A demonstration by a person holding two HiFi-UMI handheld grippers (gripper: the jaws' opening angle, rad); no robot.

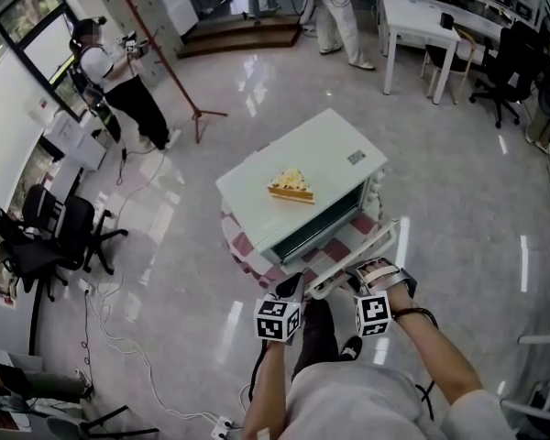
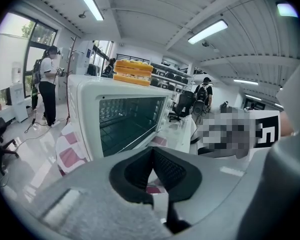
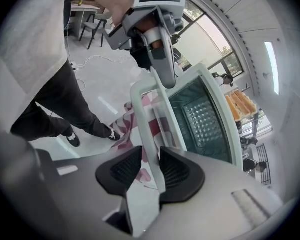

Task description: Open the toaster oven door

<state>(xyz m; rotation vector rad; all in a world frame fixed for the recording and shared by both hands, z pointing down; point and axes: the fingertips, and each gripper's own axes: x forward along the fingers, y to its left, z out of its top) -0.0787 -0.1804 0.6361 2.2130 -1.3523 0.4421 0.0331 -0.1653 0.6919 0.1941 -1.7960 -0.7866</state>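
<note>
A white toaster oven (image 1: 302, 163) stands on a small table, and its door (image 1: 348, 241) hangs open toward me. A slice of layered sandwich (image 1: 291, 187) lies on its roof. The door's white handle bar (image 3: 150, 114) runs between the pads of my right gripper (image 3: 151, 166); a gap shows on one side, so the jaws are open around it. My left gripper (image 2: 152, 151) is shut on nothing, just in front of the open cavity (image 2: 130, 121). In the head view the left gripper (image 1: 291, 287) and the right gripper (image 1: 362, 271) sit at the door's front edge.
A red-and-white checked cloth (image 1: 247, 250) covers the small table. A person (image 1: 119, 81) stands at the far left by a coat stand (image 1: 165, 62). Black office chairs (image 1: 46, 236) and floor cables (image 1: 110, 328) lie to the left; white desks (image 1: 422, 26) are at the back right.
</note>
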